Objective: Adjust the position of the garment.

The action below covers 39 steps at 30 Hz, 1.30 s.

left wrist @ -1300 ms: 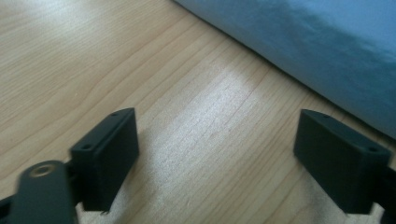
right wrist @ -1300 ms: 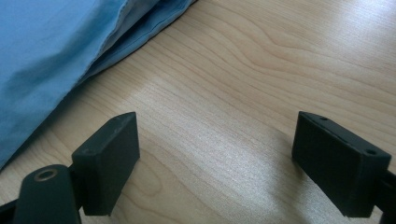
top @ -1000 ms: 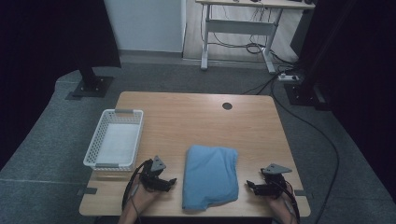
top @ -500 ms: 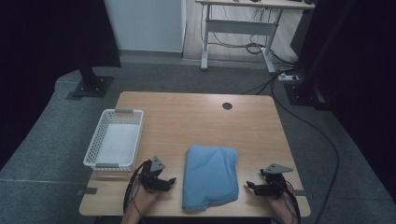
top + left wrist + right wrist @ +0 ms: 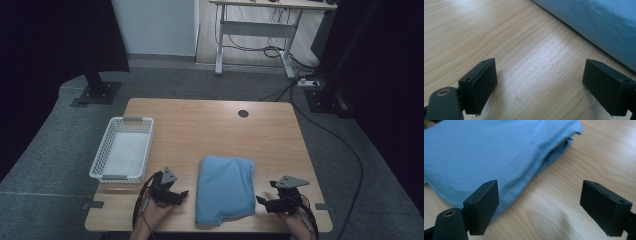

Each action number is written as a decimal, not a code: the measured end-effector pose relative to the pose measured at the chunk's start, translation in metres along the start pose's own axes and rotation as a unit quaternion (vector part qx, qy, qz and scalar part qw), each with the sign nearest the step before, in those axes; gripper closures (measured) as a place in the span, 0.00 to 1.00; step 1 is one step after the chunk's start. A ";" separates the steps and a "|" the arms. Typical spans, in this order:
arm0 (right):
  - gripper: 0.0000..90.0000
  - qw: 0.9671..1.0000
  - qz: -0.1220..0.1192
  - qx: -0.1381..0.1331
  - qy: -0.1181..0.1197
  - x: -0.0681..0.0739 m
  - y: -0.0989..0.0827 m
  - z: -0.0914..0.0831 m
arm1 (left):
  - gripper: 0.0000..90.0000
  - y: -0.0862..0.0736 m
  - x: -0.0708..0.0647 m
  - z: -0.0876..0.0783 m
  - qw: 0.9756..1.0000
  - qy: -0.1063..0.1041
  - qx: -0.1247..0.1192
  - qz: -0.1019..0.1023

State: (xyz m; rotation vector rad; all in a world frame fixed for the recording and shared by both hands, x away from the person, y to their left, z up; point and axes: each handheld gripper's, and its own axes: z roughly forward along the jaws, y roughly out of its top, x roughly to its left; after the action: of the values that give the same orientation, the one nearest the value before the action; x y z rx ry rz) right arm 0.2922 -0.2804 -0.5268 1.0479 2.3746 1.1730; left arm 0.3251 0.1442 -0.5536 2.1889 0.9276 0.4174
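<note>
A folded light-blue cloth point(image 5: 225, 188) lies on the wooden table point(image 5: 210, 130) near its front edge. My left gripper point(image 5: 182, 194) rests just left of the cloth, open, with bare wood between its jaws; the cloth's edge point(image 5: 599, 27) runs across the upper right of the left gripper view. My right gripper point(image 5: 261, 201) sits just right of the cloth, open and empty, pointing at it. In the right gripper view the cloth point(image 5: 486, 152) spreads across the upper left, its folded layers showing along the near edge, and reaches behind the left jaw.
A white mesh basket point(image 5: 123, 150) stands at the table's left side, beyond my left gripper. A round dark hole point(image 5: 243, 113) marks the far right of the tabletop. Beyond the table are a desk frame point(image 5: 255, 35), floor cables and dark curtains.
My right gripper has shifted slightly and lifted a little beside the cloth. The left gripper and the cloth have stayed where they were.
</note>
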 end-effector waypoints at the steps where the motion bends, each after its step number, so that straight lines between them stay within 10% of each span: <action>1: 0.17 1.000 -0.005 -0.001 0.003 0.002 0.002 0.000 | 0.13 0.000 0.000 0.000 1.000 0.000 0.000 0.000; 19: 0.16 0.997 -0.045 0.028 0.047 0.045 0.013 0.041 | 0.14 0.000 -0.001 0.000 1.000 0.002 -0.001 -0.002; 39: 0.07 0.996 -0.073 0.036 0.040 0.046 0.008 0.067 | 0.14 -0.001 -0.004 -0.001 1.000 0.009 -0.001 -0.008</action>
State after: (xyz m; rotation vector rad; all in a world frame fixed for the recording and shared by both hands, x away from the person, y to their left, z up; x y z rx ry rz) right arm 0.3004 -0.2061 -0.5599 0.8458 2.5231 1.1044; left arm 0.3213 0.1421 -0.5537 2.1777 0.9537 0.4310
